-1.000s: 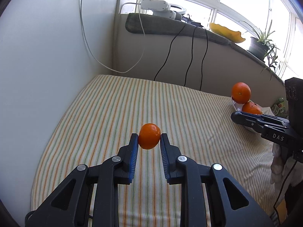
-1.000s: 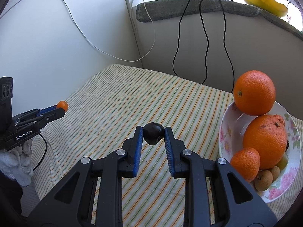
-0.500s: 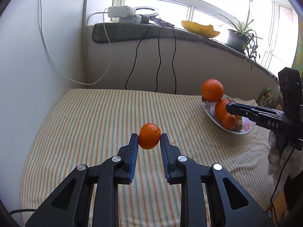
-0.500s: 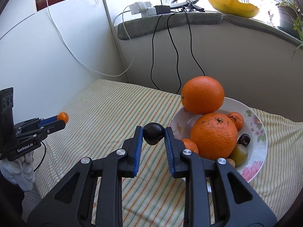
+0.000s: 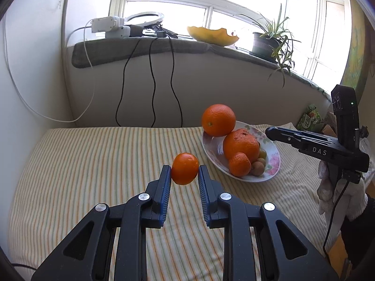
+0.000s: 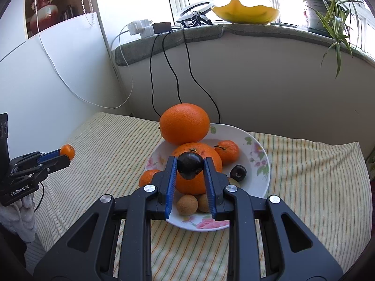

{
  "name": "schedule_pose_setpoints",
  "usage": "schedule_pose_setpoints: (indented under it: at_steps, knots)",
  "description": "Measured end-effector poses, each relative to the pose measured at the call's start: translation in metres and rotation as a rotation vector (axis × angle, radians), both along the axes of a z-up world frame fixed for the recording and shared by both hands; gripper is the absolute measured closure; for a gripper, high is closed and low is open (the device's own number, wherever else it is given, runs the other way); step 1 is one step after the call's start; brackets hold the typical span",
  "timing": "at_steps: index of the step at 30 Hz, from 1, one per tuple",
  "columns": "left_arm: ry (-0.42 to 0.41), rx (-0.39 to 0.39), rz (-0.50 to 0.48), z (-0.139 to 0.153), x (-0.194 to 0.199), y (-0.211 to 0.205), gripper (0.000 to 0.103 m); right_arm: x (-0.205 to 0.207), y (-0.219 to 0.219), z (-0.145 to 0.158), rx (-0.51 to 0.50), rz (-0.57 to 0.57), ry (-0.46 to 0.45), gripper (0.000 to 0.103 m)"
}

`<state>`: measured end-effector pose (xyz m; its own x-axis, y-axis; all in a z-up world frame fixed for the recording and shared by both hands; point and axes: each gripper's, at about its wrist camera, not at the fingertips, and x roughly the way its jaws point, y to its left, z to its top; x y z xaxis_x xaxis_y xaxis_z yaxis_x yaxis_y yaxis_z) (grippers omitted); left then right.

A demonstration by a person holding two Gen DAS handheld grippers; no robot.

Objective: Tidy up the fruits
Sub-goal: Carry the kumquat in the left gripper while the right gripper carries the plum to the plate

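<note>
Right wrist view: floral plate (image 6: 262,161) on striped cloth (image 6: 316,175), heaped with oranges. Right gripper (image 6: 189,175) clamps dark plum (image 6: 189,165) above plate. Left gripper (image 5: 184,180) clamps mandarin (image 5: 185,168) over cloth, left of plate.

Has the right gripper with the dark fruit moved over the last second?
Yes. The right gripper, shut on the dark fruit, has swung toward the floral plate: earlier the plate sat off to its right, now it lies directly ahead.

Left tongs (image 5: 184,175) grip a tangerine (image 5: 185,168) near the fruit plate (image 5: 273,151).
</note>
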<state>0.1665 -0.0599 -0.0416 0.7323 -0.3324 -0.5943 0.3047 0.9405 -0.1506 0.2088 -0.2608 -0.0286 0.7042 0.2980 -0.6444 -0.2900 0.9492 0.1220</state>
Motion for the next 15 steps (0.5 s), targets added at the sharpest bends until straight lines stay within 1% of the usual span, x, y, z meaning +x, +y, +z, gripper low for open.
schedule_pose_setpoints:
  at_steps: [10,15]
  knots:
    - [0.004,0.001,-0.07,0.001,0.019,-0.048,0.081,0.022,-0.031,-0.005,-0.008,-0.053,-0.011,0.079]
    - [0.005,0.013,-0.103,0.0,0.029,-0.072,0.081,0.035,-0.042,-0.008,0.015,-0.07,-0.017,0.079]
